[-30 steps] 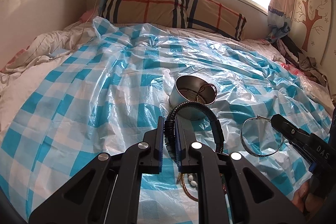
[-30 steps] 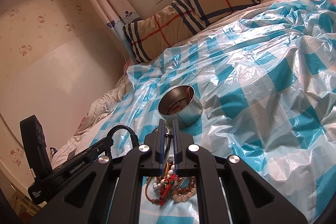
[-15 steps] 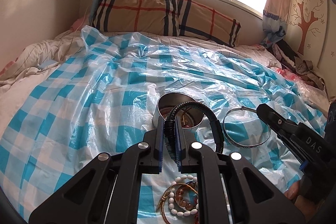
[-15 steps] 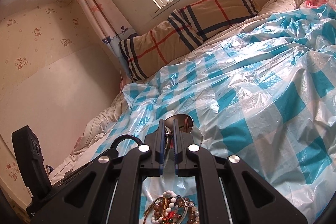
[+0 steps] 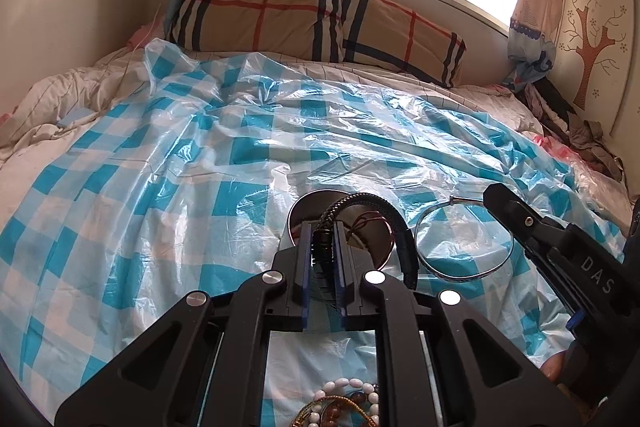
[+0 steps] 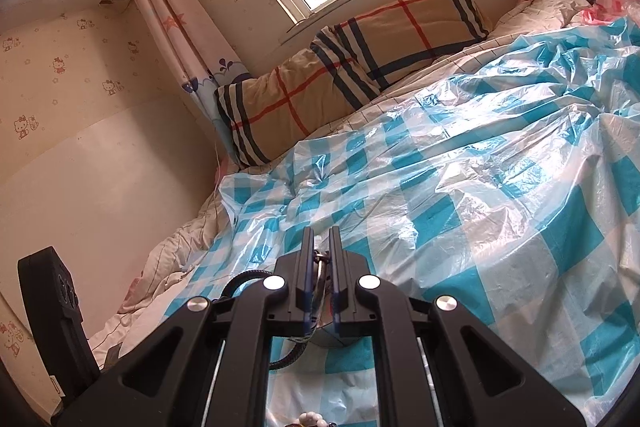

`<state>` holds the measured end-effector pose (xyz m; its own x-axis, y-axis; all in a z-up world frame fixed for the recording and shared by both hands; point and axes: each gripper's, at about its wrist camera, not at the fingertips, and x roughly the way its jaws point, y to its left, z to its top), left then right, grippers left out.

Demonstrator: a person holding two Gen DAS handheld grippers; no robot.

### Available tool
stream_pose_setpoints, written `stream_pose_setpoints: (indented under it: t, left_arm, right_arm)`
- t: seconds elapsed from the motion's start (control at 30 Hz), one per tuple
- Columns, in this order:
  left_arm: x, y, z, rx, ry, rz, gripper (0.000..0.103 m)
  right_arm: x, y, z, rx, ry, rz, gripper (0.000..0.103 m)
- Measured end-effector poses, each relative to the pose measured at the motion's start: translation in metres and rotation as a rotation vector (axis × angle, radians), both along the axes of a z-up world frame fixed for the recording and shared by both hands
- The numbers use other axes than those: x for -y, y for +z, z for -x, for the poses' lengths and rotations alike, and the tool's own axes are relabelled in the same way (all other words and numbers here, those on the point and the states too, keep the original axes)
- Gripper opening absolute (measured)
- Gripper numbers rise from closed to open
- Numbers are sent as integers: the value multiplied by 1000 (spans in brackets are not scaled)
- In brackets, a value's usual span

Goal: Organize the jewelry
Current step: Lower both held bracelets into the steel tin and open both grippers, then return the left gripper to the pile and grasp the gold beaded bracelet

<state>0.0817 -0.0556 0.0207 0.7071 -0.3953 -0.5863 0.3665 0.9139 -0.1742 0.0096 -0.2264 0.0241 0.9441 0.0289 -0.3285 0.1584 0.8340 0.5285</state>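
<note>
My left gripper [image 5: 322, 231] is shut on a black braided bracelet [image 5: 362, 198], which arcs over the open metal tin [image 5: 295, 213]. A thin reddish cord bracelet [image 5: 370, 223] lies inside the tin. To the right, my right gripper [image 5: 494, 195] pinches a thin silver bangle [image 5: 452, 202] that hangs above the sheet. In the right wrist view the right gripper [image 6: 321, 233] is shut on the bangle's wire [image 6: 320, 269], and the tin is mostly hidden under its fingers. The black bracelet [image 6: 244, 275] shows to the left.
A blue-and-white checked plastic sheet [image 5: 180, 187] covers the bed. Several bead bracelets [image 5: 348, 401] lie on it beneath the left gripper. A plaid pillow [image 5: 300, 15] rests under the window, the wall runs along the left, and clothes [image 5: 580, 131] are piled at the far right.
Both grippers have travelled across the sheet with their bracelets. The tin, earlier ahead of the fingertips, now sits right under them, and the bead pile has slipped toward the bottom edge.
</note>
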Motion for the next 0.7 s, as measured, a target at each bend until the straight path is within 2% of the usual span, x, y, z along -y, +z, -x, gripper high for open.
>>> stream_pose_setpoints:
  t: [0.23,0.3,0.33,0.37,0.43,0.5,0.57,0.63,0.7]
  left_arm:
    - [19,-11,-33,-34,4,7,9]
    - [26,-20,-43,-77,-4,-6,10]
    - [26,-25,-47,-86,14,-17,11]
    - [24,-31,-50,-106,17,-20,11]
    - [16,-35,-52,-118,24,-16,12]
    - [5,-32,-56,-114,52,8,16]
    - [-7,-31,-62,-134,89,66,29]
    - [-14,-34,-70,-168,106,112,36]
    - [-18,-40,-81,-209,113,146,39]
  right_arm:
    - [-5,-4,-34,-20,15,35,8]
    - [-10,-13,-58,-84,83,42,9]
    - [-10,-20,-68,-113,102,17,15]
    - [-9,-26,-73,-133,92,18,33]
    - [-5,-33,-72,-140,72,5,35]
    - [3,-34,-69,-132,52,-18,35]
    - [12,-38,-68,-132,45,-67,35]
    - [19,-48,-70,-145,49,-129,35]
    - [24,-59,-76,-164,64,-186,35]
